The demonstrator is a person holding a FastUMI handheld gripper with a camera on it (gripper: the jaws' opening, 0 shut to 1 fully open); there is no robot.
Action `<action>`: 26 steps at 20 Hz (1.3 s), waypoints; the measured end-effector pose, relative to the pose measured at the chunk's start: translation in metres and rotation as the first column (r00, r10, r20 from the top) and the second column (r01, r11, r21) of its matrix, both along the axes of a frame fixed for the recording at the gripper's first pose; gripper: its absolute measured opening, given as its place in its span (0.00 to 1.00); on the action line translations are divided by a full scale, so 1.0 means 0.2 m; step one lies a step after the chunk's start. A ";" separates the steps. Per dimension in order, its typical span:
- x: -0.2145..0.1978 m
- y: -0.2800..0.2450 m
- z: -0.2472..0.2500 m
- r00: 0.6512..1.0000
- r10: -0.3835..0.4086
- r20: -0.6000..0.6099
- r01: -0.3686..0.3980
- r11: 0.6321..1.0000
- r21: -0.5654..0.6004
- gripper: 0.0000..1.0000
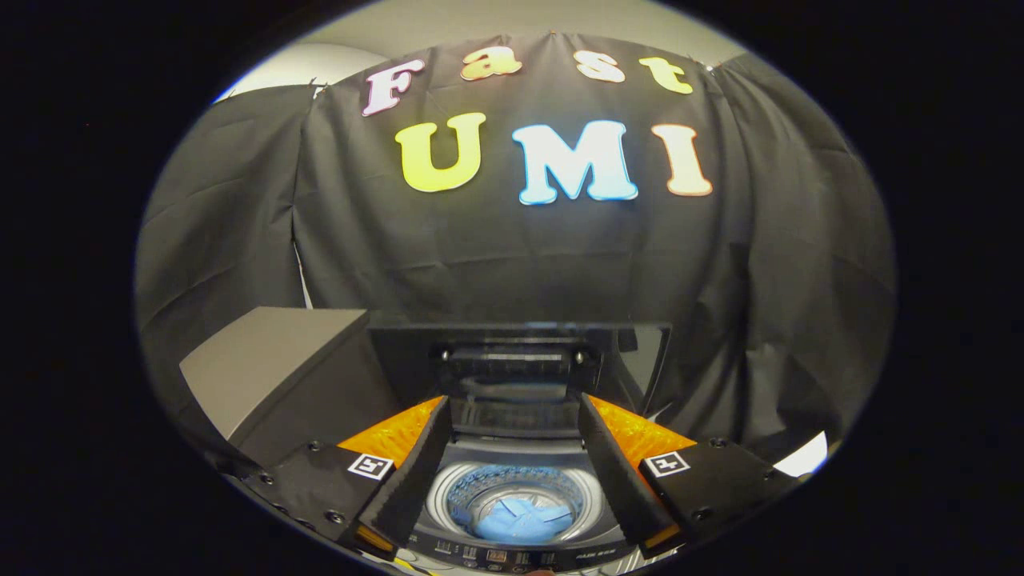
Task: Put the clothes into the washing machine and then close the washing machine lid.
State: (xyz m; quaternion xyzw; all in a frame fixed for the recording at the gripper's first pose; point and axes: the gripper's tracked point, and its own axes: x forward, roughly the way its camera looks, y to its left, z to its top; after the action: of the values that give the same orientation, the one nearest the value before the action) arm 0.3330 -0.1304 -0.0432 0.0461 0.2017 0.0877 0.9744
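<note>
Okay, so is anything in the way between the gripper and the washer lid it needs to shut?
Nothing visible. The gripper is open and holds nothing, the blue clothes already lie in the drum, and the raised lid stands just beyond the fingers.

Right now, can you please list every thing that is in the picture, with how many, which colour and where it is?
washing machine: one, dark top panel, below and between the fingers, open on top.
drum: one, pale rim with bluish inner wall, inside the washing machine.
clothes: one bundle, light blue, lying in the drum.
lid: one, dark and glossy, standing raised behind the drum, just beyond the fingers.
box: one, grey-brown, beside the washing machine, beyond the left finger.
booth wall: one, black cloth, behind everything.
tool: one, black fingers with orange parts, open, holding nothing, hanging above the drum.
</note>
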 end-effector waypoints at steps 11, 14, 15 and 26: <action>0.68 0.19 0.03 0.995 -0.042 -0.088 0.048 0.997 0.062 0.98; 0.78 0.20 -0.07 0.992 -0.058 -0.116 0.060 0.998 0.013 0.98; 0.79 0.20 -0.12 0.989 -0.055 -0.137 0.053 0.998 -0.021 0.98; 0.69 0.20 -0.16 0.991 -0.036 -0.130 0.032 0.999 -0.036 0.99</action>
State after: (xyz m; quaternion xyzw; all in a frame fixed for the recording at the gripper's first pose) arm 0.4715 -0.0905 -0.0761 0.0386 0.2655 0.0645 0.9612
